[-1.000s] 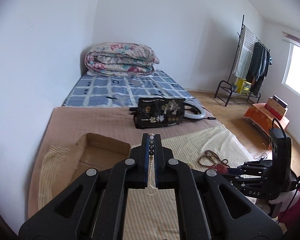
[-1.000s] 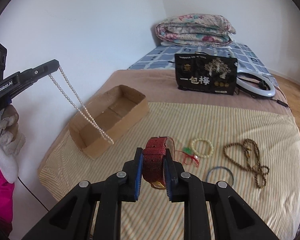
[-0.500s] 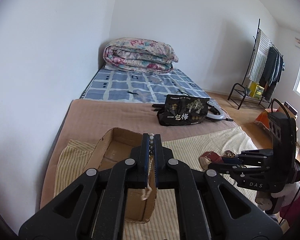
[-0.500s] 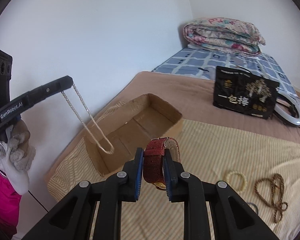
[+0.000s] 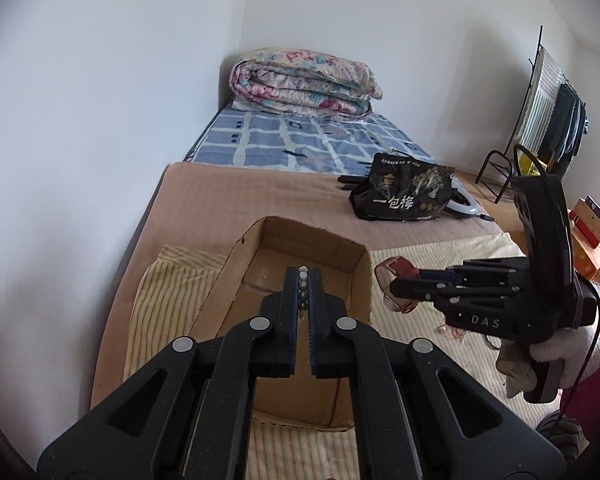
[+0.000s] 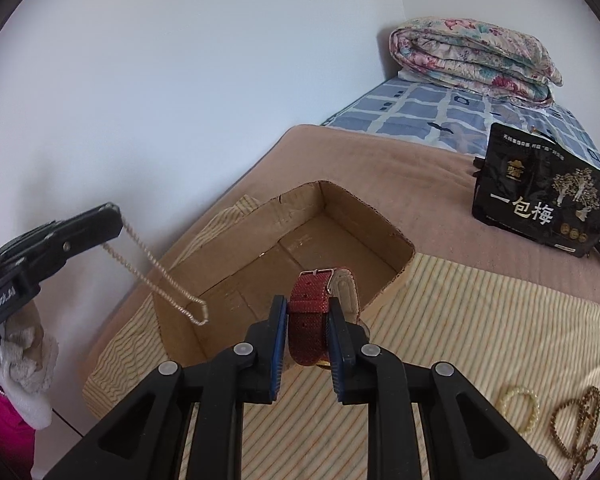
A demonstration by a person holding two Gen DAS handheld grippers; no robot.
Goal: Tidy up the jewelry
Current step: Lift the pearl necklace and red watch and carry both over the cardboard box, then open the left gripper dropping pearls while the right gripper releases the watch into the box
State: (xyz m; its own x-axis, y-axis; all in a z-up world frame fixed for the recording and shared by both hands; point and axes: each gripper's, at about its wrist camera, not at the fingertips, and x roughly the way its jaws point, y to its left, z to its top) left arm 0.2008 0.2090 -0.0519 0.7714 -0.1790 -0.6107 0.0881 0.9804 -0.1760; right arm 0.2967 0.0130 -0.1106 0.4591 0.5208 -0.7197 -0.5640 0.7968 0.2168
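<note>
Pearl necklace (image 6: 160, 276) pinched in left gripper (image 5: 302, 280), loop dangling over cardboard box (image 6: 364, 216), near end. Red watch (image 6: 310, 312) clamped btwn right gripper (image 6: 307, 320) fingers, just above box's right rim. Both grippers level, pointing across box twd bed.

left gripper (image 5: 303, 280): black, blue pads, silver screws | right gripper (image 6: 307, 312): same ("DAS" marking) | magenta sleeves

Brown bead strand (image 6: 580, 428) runs off the frame's lower edge.
</note>
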